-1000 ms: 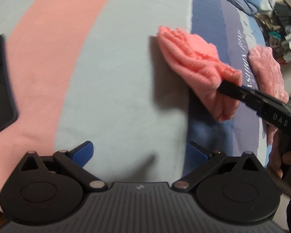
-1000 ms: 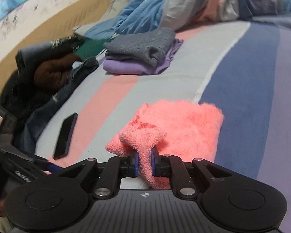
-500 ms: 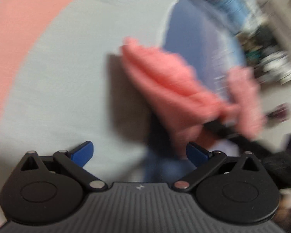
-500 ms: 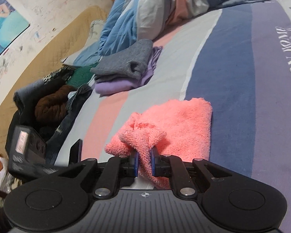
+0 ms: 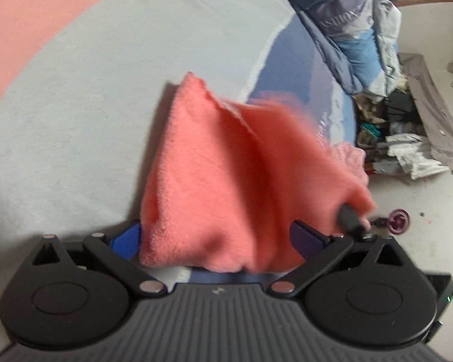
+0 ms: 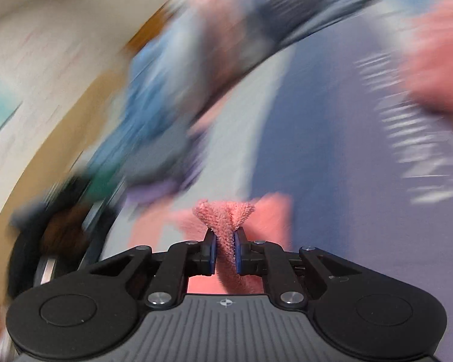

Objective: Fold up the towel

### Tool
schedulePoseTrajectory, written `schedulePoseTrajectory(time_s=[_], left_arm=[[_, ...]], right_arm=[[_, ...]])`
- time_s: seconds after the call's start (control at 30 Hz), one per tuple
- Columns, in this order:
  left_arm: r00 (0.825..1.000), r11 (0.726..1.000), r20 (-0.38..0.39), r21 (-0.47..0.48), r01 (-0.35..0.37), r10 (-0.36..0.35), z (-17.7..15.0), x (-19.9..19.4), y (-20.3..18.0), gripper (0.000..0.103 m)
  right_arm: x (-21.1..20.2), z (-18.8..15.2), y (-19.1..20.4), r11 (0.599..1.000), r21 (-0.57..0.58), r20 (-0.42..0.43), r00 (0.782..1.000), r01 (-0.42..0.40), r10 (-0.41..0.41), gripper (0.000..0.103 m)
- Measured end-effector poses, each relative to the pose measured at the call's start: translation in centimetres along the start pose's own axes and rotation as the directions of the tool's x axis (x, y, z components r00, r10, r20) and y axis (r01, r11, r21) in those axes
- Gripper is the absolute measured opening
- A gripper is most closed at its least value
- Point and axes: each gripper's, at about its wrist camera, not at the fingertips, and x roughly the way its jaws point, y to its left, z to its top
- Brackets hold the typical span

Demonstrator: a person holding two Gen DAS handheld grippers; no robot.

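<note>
In the left wrist view, we see our left claw (image 5: 216, 236) spread wide, gripping nothing. A pink towel (image 5: 226, 175) hangs between its blue fingertips (image 5: 125, 238), its lower edge draped just in front of the claw, above a striped bed (image 5: 90, 90). At the towel's right corner, the tip of our right claw (image 5: 351, 218) pinches the cloth. Farther right, a heap of bedding (image 5: 353, 30) lies at the bed's edge, and clutter covers the floor (image 5: 422, 211).

In the right wrist view, heavily blurred, our right claw (image 6: 223, 252) is narrowed tight on a bunched fold of the towel (image 6: 225, 217), which rises between the blue pads (image 6: 213, 252). No containers can be made out.
</note>
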Motion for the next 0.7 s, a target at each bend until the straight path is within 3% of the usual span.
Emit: schedulePoseTrajectory(time_s=[0.07, 0.2, 0.3, 0.4, 0.47, 0.57, 0.63, 0.7], left_arm=[[1.0, 1.0, 0.006, -0.018, -0.011, 0.011, -0.1, 0.4, 0.2, 0.098], [0.999, 0.999, 0.007, 0.0, -0.048, 0.048, -0.2, 1.1, 0.0, 0.097], [0.996, 0.994, -0.009, 0.053, -0.092, 0.092, 0.0, 1.7, -0.9, 0.097], [0.991, 0.985, -0.011, 0.114, -0.133, 0.135, 0.0, 1.9, -2.2, 0.097], [0.987, 0.973, 0.024, 0.166, -0.158, 0.157, -0.5, 0.6, -4.1, 0.1], [0.983, 0.954, 0.045, 0.24, -0.181, 0.176, -0.4, -1.4, -5.7, 0.103], [0.981, 0.94, 0.029, 0.282, -0.191, 0.191, -0.3, -1.7, -6.7, 0.103], [0.978, 0.927, 0.016, 0.317, -0.201, 0.207, -0.3, -1.8, -7.3, 0.103]], right_arm=[[-2.4, -0.2, -2.7, 0.972, 0.184, 0.099, 0.981, 0.147, -0.167, 0.013], [-3.7, -1.8, -7.1, 0.914, 0.309, 0.031, 0.957, 0.265, -0.288, 0.015], [-4.2, -2.0, -8.1, 0.908, 0.309, 0.005, 0.954, 0.283, -0.3, 0.019], [-5.7, -1.6, -7.7, 0.9, 0.283, 0.075, 0.927, 0.332, -0.366, 0.027], [-6.0, -0.5, -6.6, 0.924, 0.182, 0.119, 0.925, 0.335, -0.359, 0.031], [-3.8, 1.9, -4.6, 0.959, -0.115, 0.083, 0.965, 0.258, -0.25, 0.042], [-1.4, 3.4, -3.3, 0.914, -0.342, 0.022, 0.974, 0.219, -0.225, 0.042], [1.0, 4.9, -2.8, 0.851, -0.495, -0.031, 0.975, 0.177, -0.221, 0.042]])
